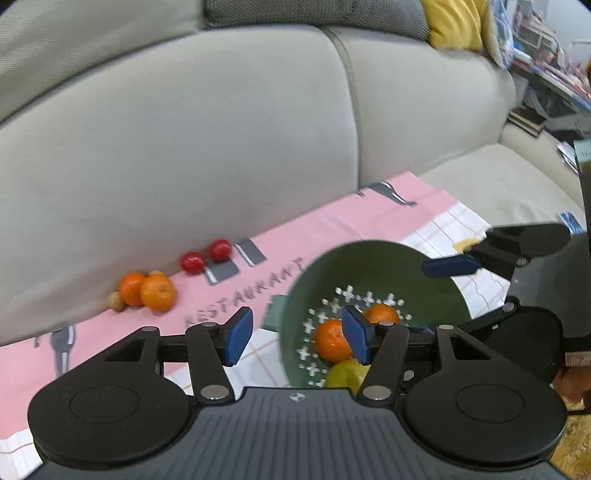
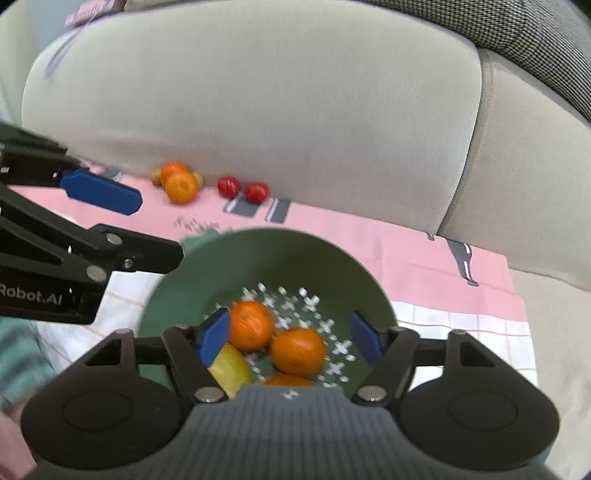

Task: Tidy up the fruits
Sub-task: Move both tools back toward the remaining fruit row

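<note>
A green colander bowl (image 2: 207, 266) sits on a pink cloth (image 2: 388, 243) on the sofa seat. It holds oranges (image 2: 297, 350) and a yellow lemon (image 2: 231, 367). It also shows in the left wrist view (image 1: 369, 266), with an orange (image 1: 330, 339) inside. Two oranges (image 1: 153, 291), two red fruits (image 1: 207, 256) and small brown nuts (image 1: 116, 301) lie by the sofa back. My left gripper (image 1: 297, 334) is open and empty, at the bowl's left edge. My right gripper (image 2: 291, 334) is open and empty, above the bowl.
The beige sofa back cushion (image 1: 184, 147) rises right behind the loose fruit. A yellow pillow (image 1: 456, 22) lies at the far right. Shelves with clutter (image 1: 546, 74) stand beyond the sofa arm. The cloth has a white checked part (image 2: 461, 332) near me.
</note>
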Available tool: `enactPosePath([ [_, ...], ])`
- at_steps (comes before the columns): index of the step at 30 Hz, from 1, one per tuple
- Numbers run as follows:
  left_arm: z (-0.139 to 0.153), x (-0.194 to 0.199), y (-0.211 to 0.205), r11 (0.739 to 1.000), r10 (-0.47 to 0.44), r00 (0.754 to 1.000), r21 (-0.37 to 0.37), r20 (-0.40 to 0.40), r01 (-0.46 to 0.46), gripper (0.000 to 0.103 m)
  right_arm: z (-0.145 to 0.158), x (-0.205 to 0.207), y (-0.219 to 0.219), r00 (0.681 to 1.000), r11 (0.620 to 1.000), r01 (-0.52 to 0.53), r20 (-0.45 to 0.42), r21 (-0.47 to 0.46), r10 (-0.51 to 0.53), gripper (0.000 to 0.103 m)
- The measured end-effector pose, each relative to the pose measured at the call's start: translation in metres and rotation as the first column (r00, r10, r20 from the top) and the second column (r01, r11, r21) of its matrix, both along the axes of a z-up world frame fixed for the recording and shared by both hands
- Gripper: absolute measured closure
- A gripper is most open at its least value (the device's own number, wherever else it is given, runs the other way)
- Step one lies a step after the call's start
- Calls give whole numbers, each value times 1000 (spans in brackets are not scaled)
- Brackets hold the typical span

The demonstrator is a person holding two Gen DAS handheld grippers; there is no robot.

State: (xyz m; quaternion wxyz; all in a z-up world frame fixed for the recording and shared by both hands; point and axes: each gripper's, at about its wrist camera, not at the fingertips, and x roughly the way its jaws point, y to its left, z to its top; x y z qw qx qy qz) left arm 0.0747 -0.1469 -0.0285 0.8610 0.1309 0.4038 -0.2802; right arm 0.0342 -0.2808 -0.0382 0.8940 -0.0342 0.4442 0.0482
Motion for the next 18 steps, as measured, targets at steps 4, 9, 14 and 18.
enactPosePath([
  [4, 10, 2, 18, 999, 48, 999, -14, 26, -47, 37, 7, 4, 15, 999, 999, 19, 28, 50, -21, 31],
  [9, 20, 8, 46, 991, 125, 991, -43, 41, -124, 37, 16, 11, 36, 998, 996, 11, 57, 85, -16, 28],
  [14, 25, 17, 75, 975, 213, 976, -70, 45, -209, 37, 19, 21, 57, 998, 994, 4, 66, 113, -11, 28],
  [18, 26, 25, 96, 960, 268, 963, -99, 35, -263, 37, 19, 30, 73, 998, 992, -4, 64, 127, -4, 26],
])
